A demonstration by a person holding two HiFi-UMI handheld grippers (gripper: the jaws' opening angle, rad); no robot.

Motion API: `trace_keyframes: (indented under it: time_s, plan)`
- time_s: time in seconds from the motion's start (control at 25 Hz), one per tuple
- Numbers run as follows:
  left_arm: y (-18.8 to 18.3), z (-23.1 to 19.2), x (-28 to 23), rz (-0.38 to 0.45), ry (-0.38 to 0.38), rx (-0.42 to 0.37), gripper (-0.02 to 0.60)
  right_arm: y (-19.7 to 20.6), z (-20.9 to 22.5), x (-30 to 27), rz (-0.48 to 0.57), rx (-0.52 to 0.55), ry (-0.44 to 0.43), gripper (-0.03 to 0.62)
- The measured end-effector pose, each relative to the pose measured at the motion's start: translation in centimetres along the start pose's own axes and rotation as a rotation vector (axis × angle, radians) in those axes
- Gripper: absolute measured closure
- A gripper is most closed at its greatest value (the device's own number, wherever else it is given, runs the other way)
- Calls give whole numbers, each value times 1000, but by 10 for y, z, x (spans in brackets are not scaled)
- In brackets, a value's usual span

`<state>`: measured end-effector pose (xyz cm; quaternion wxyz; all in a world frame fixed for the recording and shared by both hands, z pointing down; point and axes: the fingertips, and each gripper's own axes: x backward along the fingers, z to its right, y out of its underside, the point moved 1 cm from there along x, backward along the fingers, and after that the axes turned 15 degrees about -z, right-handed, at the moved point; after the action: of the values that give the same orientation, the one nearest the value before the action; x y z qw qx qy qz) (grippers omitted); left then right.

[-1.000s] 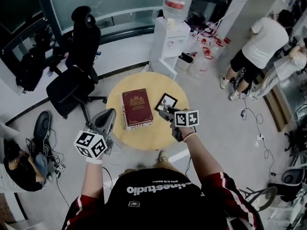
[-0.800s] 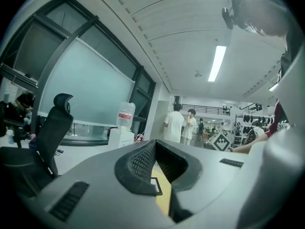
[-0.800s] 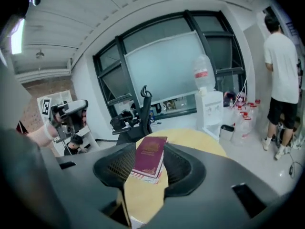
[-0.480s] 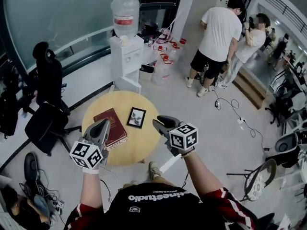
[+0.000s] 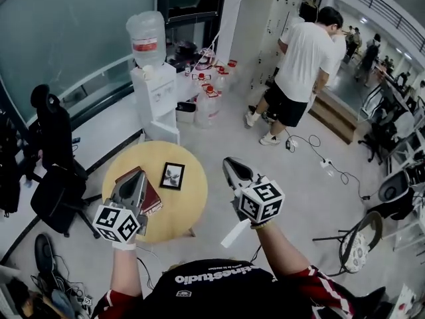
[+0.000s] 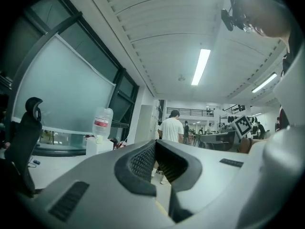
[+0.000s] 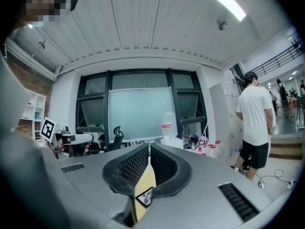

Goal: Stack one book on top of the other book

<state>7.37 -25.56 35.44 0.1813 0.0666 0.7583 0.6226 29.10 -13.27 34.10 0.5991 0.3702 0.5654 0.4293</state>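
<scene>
A round yellow table (image 5: 174, 208) stands on the floor below me. On it lies a thick red book (image 5: 154, 195), partly hidden behind my left gripper (image 5: 135, 173). Beside it lies a small black-framed book (image 5: 172, 175). My left gripper (image 6: 155, 144) is held high above the table, pointing level, shut and empty. My right gripper (image 5: 231, 161) hovers to the right of the table, over the floor. Its jaws (image 7: 149, 147) have come together with nothing between them. Through their slit I see a strip of the table (image 7: 145, 180) and the black-framed book (image 7: 144, 198).
A water dispenser (image 5: 154, 78) stands behind the table, with several red-capped bottles (image 5: 211, 92) on the floor beside it. A black office chair (image 5: 56, 165) is at the left. A person in a white shirt (image 5: 305, 55) stands at the back right. Cables (image 5: 319, 158) trail across the floor.
Both grippers have risen away from the table and now point level. The right gripper's jaws went from open to shut. The table looks smaller and has slid left in the head view.
</scene>
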Motion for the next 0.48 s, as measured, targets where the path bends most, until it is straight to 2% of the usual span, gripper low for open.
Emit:
trace_keyframes:
  time_s: [0.2, 0.48]
  plan:
    - [-21, 13, -4, 30, -66, 1, 566, -24, 11, 24, 53, 35, 13, 560]
    - [-28, 30, 9, 38, -134, -27, 565, -23, 15, 31, 58, 23, -7, 566]
